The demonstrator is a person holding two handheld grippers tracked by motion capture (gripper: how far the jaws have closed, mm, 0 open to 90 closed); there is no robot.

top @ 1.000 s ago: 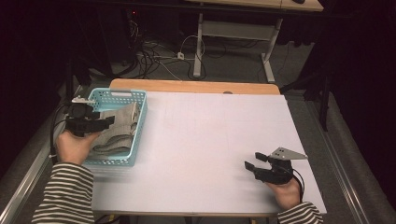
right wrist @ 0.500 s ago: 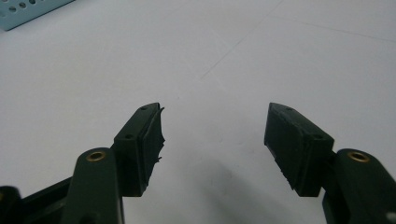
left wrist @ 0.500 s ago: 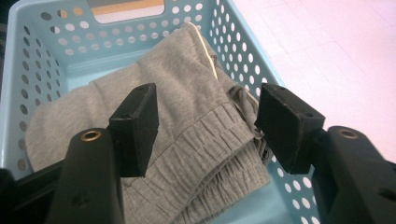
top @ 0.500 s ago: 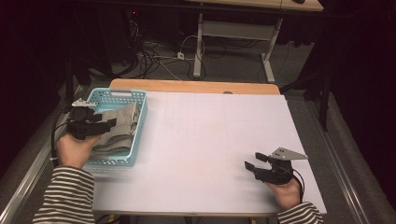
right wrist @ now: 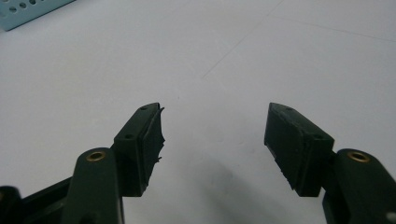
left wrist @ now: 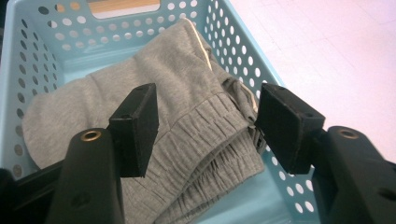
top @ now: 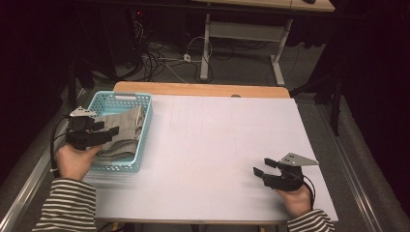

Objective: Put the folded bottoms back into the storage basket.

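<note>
With my left gripper (left wrist: 208, 123) spread wide over the folded grey sweatpants (left wrist: 187, 121) lying in the perforated turquoise plastic basket (top: 109, 100), I'd sink lower and bite the ribbed waistband squarely, while my right gripper (top: 259, 172), open and empty, waits on the white table (top: 212, 140).

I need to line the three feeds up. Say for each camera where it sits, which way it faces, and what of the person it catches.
High view: above the person's side, looking forward and down on the table; both hands, striped sleeves, left claw and right claw show.
Left gripper view: rides the left claw, looking down into the basket at the grey trousers; its open jaws show.
Right gripper view: rides the right claw, facing across the bare table; its open jaws show.
Shared: basket and trousers appear in the high and left gripper views.
</note>
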